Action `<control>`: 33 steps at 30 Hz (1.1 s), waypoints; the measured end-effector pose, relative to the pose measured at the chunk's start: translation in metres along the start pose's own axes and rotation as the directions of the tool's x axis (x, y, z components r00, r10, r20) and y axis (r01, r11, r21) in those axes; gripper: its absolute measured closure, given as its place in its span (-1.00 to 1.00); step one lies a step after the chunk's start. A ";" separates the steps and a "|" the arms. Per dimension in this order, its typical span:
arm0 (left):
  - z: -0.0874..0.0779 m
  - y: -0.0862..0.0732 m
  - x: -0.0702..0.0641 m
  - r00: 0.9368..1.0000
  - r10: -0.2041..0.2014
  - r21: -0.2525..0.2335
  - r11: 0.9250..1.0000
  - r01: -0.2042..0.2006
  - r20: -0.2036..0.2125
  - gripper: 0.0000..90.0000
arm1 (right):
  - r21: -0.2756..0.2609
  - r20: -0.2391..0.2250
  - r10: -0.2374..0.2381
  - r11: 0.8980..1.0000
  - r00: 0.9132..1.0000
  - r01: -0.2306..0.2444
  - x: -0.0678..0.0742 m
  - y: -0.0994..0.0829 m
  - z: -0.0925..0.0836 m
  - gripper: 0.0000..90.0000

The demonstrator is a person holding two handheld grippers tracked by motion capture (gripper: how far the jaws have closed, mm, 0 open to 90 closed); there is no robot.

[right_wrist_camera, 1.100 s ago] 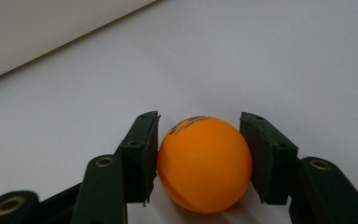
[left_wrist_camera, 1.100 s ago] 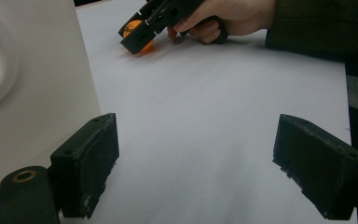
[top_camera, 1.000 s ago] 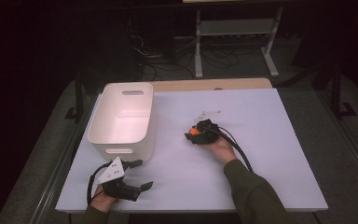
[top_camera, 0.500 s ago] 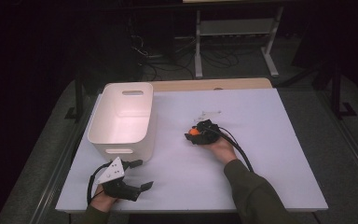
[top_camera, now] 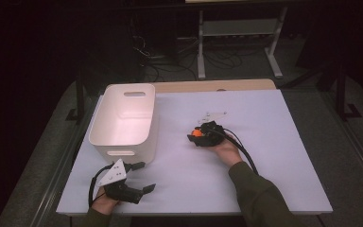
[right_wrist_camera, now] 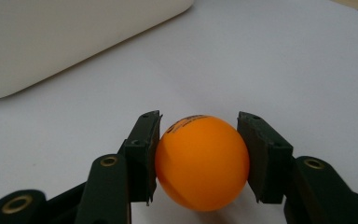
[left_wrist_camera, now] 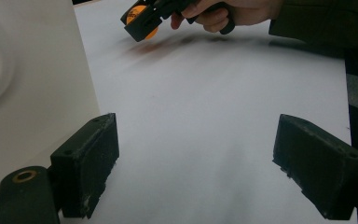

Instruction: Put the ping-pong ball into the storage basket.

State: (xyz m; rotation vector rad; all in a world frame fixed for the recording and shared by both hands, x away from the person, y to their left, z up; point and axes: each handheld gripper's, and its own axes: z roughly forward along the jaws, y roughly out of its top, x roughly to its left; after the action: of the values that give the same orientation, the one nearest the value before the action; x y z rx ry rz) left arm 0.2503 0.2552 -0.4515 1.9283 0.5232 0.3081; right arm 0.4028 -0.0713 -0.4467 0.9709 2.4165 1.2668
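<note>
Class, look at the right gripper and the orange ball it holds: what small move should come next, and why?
Probably lift the ball a little and carry it toward the white bin. The right gripper has its pads pressed on both sides of the ball, just above the white table, so the grasp looks secure. The bin stands open-topped beside it, and the left gripper rests open, out of the way.

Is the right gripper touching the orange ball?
Touching. In the right gripper view, both pads of the right gripper press against the orange ball, no gap visible.
</note>
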 end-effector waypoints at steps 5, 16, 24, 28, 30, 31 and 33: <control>0.000 0.000 0.000 1.000 0.004 0.001 1.000 -0.004 -0.002 -0.69 | -0.001 -0.012 -0.004 1.000 1.000 0.004 0.003 0.001 0.000 0.10; 0.000 0.000 0.000 1.000 0.003 0.003 1.000 -0.003 -0.001 -0.69 | -0.003 -0.038 -0.012 1.000 0.999 0.012 0.008 0.003 -0.002 0.10; 0.000 0.000 0.000 1.000 0.002 0.003 1.000 -0.002 0.000 -0.69 | 0.002 -0.064 -0.018 1.000 0.998 0.018 0.016 0.004 -0.001 0.10; 0.000 0.000 0.000 1.000 0.002 0.003 1.000 -0.002 0.000 -0.69 | 0.005 -0.073 -0.025 1.000 0.997 0.026 0.019 0.005 -0.001 0.10; 0.000 0.000 0.000 1.000 0.003 0.004 1.000 -0.003 0.000 -0.69 | 0.006 -0.079 -0.028 1.000 0.996 0.028 0.021 0.006 -0.001 0.10; 0.000 0.000 0.000 1.000 0.002 0.004 1.000 -0.002 0.000 -0.69 | 0.004 -0.081 -0.031 0.999 0.996 0.032 0.021 0.006 -0.001 0.10; 0.000 0.000 0.000 1.000 0.002 0.003 1.000 -0.002 0.000 -0.69 | 0.005 -0.089 -0.033 0.999 0.995 0.034 0.023 0.007 -0.001 0.10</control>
State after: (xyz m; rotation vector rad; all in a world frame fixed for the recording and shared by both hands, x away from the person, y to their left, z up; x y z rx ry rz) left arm 0.2504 0.2551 -0.4514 1.9319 0.5225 0.3086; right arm 0.3880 -0.0536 -0.4390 0.8898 2.4945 1.3174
